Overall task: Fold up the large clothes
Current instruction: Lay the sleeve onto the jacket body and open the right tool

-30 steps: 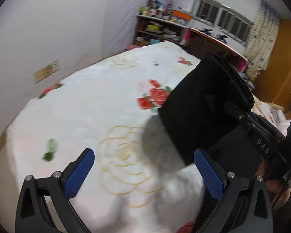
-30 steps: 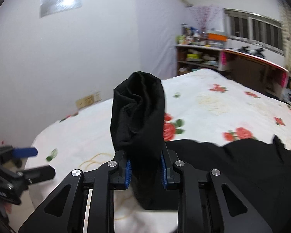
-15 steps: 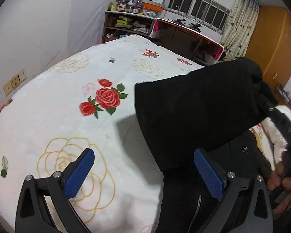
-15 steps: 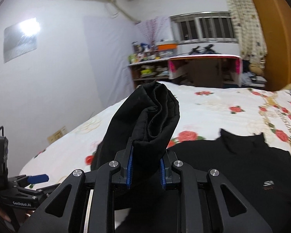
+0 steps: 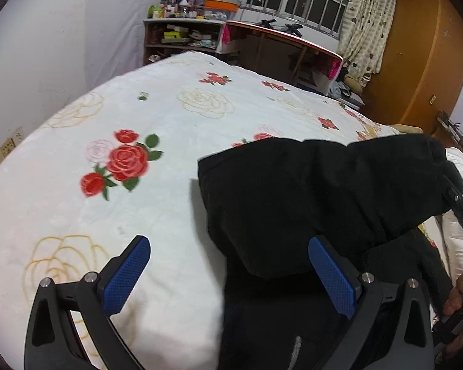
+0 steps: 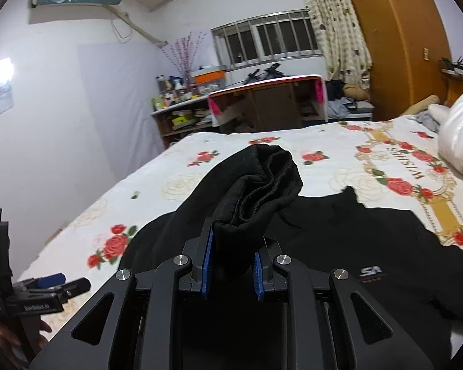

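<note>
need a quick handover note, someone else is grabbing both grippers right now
Right gripper: shut on the sleeve cuff of the black top, lifted over the body.
Left gripper: open, empty, low over the bed by the top's left edge.
Top lies spread on the bed, collar toward the pillow end, logo up.
Done: sleeve picked up and partway across.
Left: lay the sleeve on the body, likely fold the other side, then fold the length.

Matt black knit garment (image 6: 339, 234); plush floral blanket (image 5: 176, 117); textured blue tool pads (image 5: 125, 274).
</note>
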### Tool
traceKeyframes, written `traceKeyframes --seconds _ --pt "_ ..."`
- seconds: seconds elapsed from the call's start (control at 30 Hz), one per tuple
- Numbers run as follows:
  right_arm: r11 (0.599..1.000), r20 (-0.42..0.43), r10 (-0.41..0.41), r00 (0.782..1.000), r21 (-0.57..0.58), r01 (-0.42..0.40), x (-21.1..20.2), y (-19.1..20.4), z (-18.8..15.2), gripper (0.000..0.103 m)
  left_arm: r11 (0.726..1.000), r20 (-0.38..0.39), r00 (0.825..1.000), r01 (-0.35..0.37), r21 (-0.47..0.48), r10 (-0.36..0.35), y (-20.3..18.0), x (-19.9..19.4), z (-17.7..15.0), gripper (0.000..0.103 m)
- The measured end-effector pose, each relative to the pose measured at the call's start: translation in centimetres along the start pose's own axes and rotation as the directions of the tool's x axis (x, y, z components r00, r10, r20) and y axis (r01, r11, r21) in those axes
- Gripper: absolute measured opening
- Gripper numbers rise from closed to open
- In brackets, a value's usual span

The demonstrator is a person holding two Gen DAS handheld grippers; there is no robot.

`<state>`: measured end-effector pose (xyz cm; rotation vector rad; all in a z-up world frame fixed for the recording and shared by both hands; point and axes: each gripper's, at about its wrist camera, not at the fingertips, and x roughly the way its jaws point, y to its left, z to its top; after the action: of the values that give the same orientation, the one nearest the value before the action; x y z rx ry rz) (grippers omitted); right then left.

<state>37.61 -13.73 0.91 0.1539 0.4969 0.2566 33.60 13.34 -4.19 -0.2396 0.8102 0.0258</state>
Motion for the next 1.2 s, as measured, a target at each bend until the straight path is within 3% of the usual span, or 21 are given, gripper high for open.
traceKeyframes --seconds 0.53,0.67,1.03,1.2 --pt "0.987 -0.067 -0.102 0.993 0.117 0.109 0.1 -6.6 -3.1 0.022 0.992 -0.105 0.991 -0.076 0.099 0.087 -3.7 6.4 -0.2 0.103" --pt "0.978 -0.130 -0.134 0.982 0.140 0.152 0.7 -8.3 -5.2 0.022 0.982 -0.131 0.981 -0.126 0.143 0.145 -4.4 8.3 -0.8 0.103" --pt "0.958 -0.228 -0.159 0.961 0.201 0.206 1.7 -11.3 -8.8 0.023 0.978 -0.194 0.963 -0.162 0.134 0.186 -4.3 11.3 -2.0 0.103" --pt "0.947 -0.318 -0.200 0.927 0.180 0.266 2.2 -12.8 -9.7 0.034 0.978 -0.214 0.957 -0.175 0.116 0.196 -4.4 11.8 -2.3 0.103"
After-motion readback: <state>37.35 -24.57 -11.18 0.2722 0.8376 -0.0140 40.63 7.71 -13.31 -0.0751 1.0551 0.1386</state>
